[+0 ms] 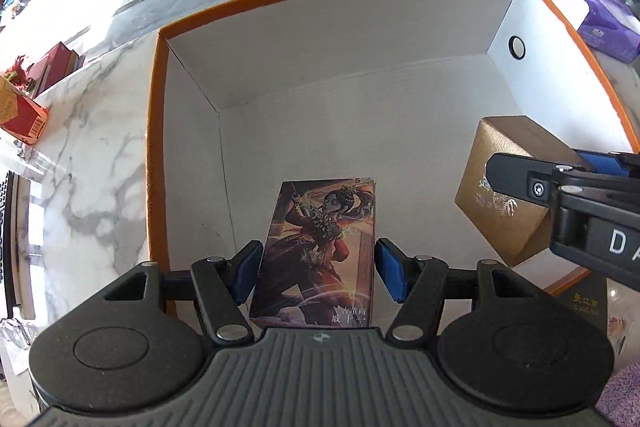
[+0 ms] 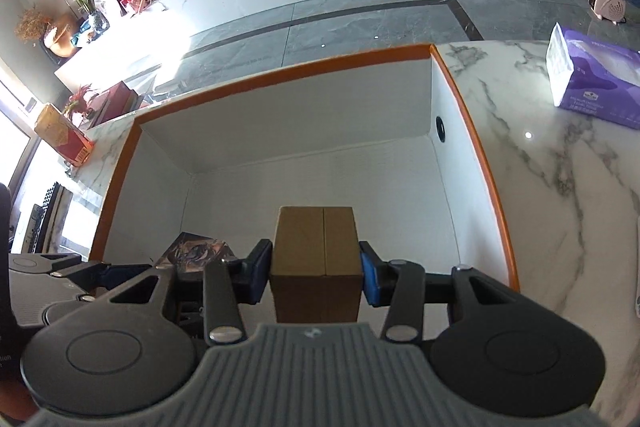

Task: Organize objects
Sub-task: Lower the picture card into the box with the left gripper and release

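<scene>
Red carton [image 1: 22, 115] at the far left edge of the marble worktop [image 1: 92, 147]; beside it, an orange-rimmed white bin [image 1: 154, 131], open-topped. Inside the bin, left: illustrated card box [image 1: 320, 247], pinched at its long sides by the blue pads of the left claw [image 1: 316, 267]; right: tan kraft box [image 2: 316, 259], tilted and pinched by the right claw [image 2: 316, 275] just beside the bin's right wall. Outside the bin, far right: purple tissue pack [image 2: 592, 79] lying on the worktop, well apart.
</scene>
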The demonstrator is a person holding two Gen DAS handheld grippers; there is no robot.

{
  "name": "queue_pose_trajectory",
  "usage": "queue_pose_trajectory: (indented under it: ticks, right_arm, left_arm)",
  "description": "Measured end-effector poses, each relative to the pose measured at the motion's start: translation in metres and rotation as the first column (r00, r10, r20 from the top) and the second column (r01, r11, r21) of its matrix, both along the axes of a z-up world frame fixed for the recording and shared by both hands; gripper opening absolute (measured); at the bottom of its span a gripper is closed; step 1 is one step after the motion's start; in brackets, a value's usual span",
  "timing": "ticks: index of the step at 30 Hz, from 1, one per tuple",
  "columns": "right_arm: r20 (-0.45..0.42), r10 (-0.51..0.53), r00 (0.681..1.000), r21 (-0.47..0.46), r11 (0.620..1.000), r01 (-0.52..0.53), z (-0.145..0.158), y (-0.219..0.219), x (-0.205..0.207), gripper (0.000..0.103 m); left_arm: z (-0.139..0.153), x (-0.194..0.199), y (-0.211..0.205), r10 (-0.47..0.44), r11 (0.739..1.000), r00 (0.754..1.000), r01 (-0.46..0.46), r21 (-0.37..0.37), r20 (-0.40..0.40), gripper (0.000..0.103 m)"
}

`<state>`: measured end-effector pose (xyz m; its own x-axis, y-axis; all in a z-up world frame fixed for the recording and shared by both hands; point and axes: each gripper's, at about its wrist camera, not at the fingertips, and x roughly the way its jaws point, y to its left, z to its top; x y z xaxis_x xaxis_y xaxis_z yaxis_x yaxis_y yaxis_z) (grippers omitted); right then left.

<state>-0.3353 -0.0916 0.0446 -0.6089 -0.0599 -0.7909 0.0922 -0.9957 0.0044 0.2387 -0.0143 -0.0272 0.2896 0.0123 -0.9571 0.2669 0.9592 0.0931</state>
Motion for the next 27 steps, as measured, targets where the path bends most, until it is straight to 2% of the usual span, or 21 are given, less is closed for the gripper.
queue_pose_trajectory:
  ticks: [5, 10, 15, 20, 22, 25, 27]
  right_arm:
    - [0.03, -0.006, 1.0, 0.0, 1.0, 0.006, -0.011, 0.005, -0.008, 0.047]
    - [0.058, -0.001, 0.998, -0.01, 1.0, 0.001, -0.02, 0.005, -0.011, 0.047]
    - [0.073, 0.0, 0.997, -0.012, 1.0, 0.001, -0.025, 0.004, -0.012, 0.047]
    - [0.087, -0.004, 0.996, -0.011, 1.0, 0.005, -0.028, 0.004, -0.012, 0.047]
    - [0.096, -0.006, 0.995, -0.011, 1.0, 0.007, -0.029, 0.002, -0.013, 0.047]
    - [0.109, -0.002, 0.994, -0.017, 1.0, 0.004, -0.032, -0.002, -0.015, 0.047]
    - [0.113, -0.002, 0.994, -0.005, 1.0, 0.002, -0.034, -0.007, -0.017, 0.047]
  left_arm:
    - [-0.018, 0.006, -0.003, 0.019, 0.999, 0.998, -0.016, 0.045, -0.065, 0.072]
    - [-0.026, 0.006, -0.008, 0.013, 0.996, 0.997, -0.006, 0.094, -0.079, 0.072]
    - [-0.026, 0.005, -0.008, -0.001, 0.995, 0.998, 0.008, 0.103, -0.071, 0.072]
    - [-0.007, -0.001, -0.001, -0.04, 0.998, 0.998, 0.041, 0.038, -0.045, 0.073]
    - [0.007, -0.007, 0.005, -0.052, 0.998, 0.999, 0.053, 0.035, -0.012, 0.076]
    - [0.035, -0.017, 0.017, -0.091, 0.996, 0.994, 0.092, -0.009, 0.06, 0.075]
    - [0.051, -0.02, 0.029, -0.083, 0.996, 0.991, 0.086, -0.032, 0.106, 0.07]
